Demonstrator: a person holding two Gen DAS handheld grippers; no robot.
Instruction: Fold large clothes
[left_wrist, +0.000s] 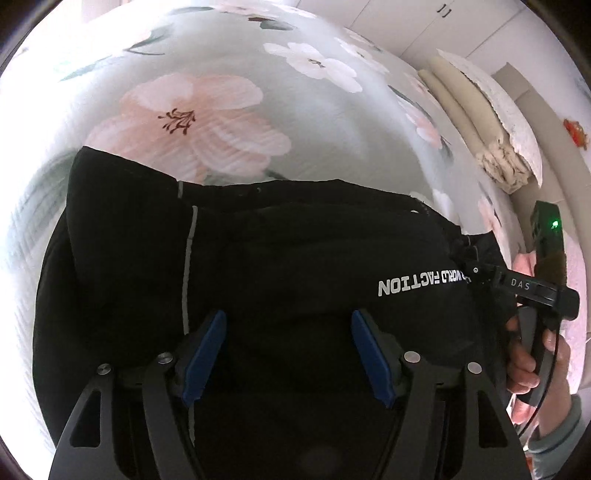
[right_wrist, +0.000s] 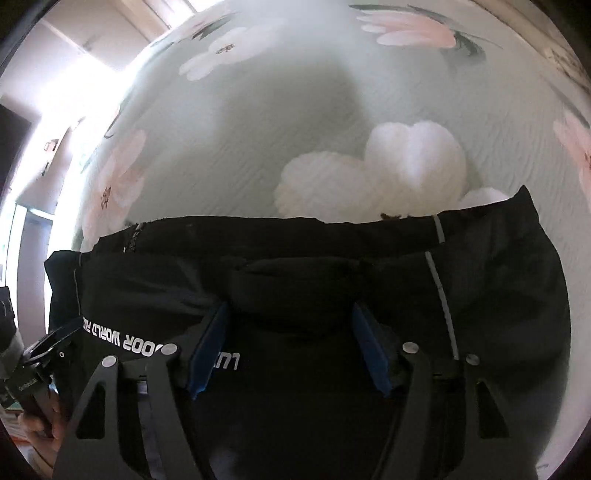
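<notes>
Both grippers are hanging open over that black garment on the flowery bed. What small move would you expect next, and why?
Probably lower and close on the fabric. The left gripper and right gripper hover open above the black garment, gripping nothing, and it lies bunched on the floral bedspread.

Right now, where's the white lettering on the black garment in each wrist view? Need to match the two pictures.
Left wrist view: the white lettering sits right of centre on the black garment, upside down, reading FACTION, beside the other gripper.
Right wrist view: the white lettering runs along the lower left, upside down, partly hidden behind the left blue pad.
Shared landmark: the grey reflective stripe down the garment.
</notes>
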